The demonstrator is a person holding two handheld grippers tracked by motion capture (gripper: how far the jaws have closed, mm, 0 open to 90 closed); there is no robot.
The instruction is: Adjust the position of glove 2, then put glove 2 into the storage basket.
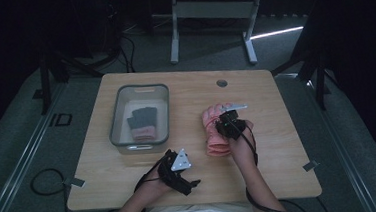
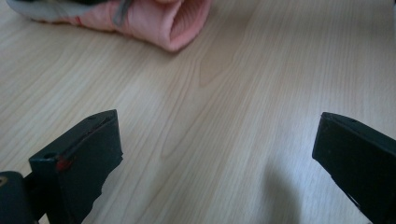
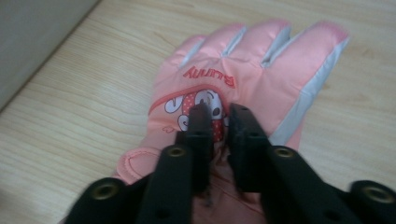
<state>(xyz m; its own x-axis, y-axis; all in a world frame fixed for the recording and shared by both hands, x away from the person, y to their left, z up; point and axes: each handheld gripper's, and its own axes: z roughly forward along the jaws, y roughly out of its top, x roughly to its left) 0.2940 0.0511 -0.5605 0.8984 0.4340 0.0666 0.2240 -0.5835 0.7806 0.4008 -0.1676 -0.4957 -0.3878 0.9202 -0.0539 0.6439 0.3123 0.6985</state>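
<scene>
The pink glove lies flat on the wooden table, back side up, its fingers pointing away from my right gripper. My right jaws are drawn close together and pinch a fold of the fabric at the middle of the glove's back, right on the cartoon patch with the red dotted bow, just below the embroidered red lettering. The grey side panels of the glove run out beyond my right jaw, and its cuff sits under and behind both jaws, towards my hand.

My left gripper hovers low over bare wood near the front edge of the table, its jaws spread wide apart with nothing between them. Ahead of those jaws and off towards the left one, the ribbed cuff of the glove lies on the table, well apart from both tips.

A grey bin stands on the table beyond my left gripper, and inside it rests a second glove, dark grey at the fingers and pink at the cuff. The bin's pale wall also edges in beside my right gripper's left jaw.
</scene>
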